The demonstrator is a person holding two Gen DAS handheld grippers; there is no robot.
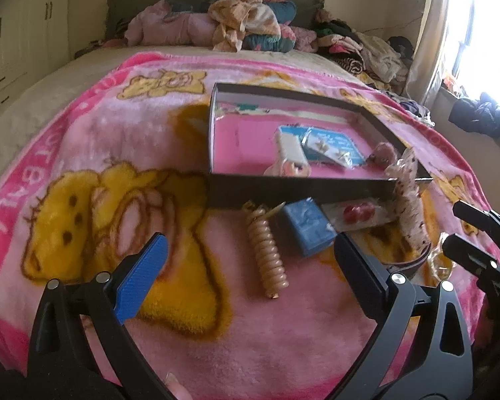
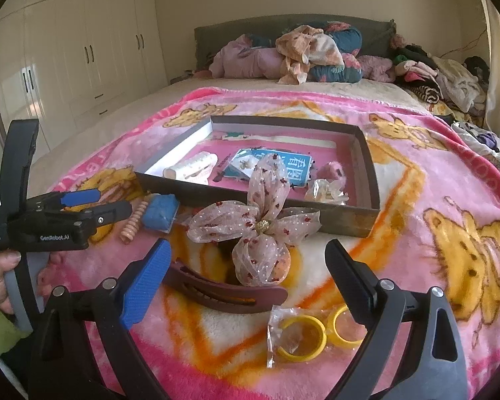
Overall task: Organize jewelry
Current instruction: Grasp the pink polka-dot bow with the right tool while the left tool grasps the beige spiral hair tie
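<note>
- Left gripper (image 1: 250, 266): black two-finger tool with one blue pad, jaws spread wide and grasping nothing; it hovers over the pink teddy-bear fleece blanket (image 1: 83, 153), with the coil tie lying between its fingers.
- Peach-coloured spiral coil hair tie (image 1: 267, 253): lies on the blanket, left of the other loose items and just near of the box wall. Not yet stored.
- Small blue velvet pouch (image 1: 308, 230): on the blanket, just right of the coil tie, beside the box's near wall. Not yet stored.
- Clear packet with two red beads (image 1: 356, 214): on the blanket against the box's near wall. Not yet stored.
- Shallow dark cardboard box with pink floor (image 2: 356, 220): already holds a white ribbed clip (image 2: 196, 165), a blue printed earring card (image 2: 283, 163), a pink fuzzy piece (image 2: 331, 171) and a clear crinkled packet (image 2: 326, 191).
- Sheer pink dotted ribbon bow with gold centre (image 2: 263, 226): leans on the box's near wall, outside it, above a long maroon plastic hair clip (image 2: 223, 286); whether they are joined cannot be told. Not stored.
- Clear bag with two yellow plastic rings (image 2: 313, 333): on the blanket, nearest of all. Not stored.
- Right gripper (image 2: 250, 283): jaws wide apart, empty, the maroon clip between its fingers.
- Judgement: roughly half done; about five or six items remain outside.
</note>
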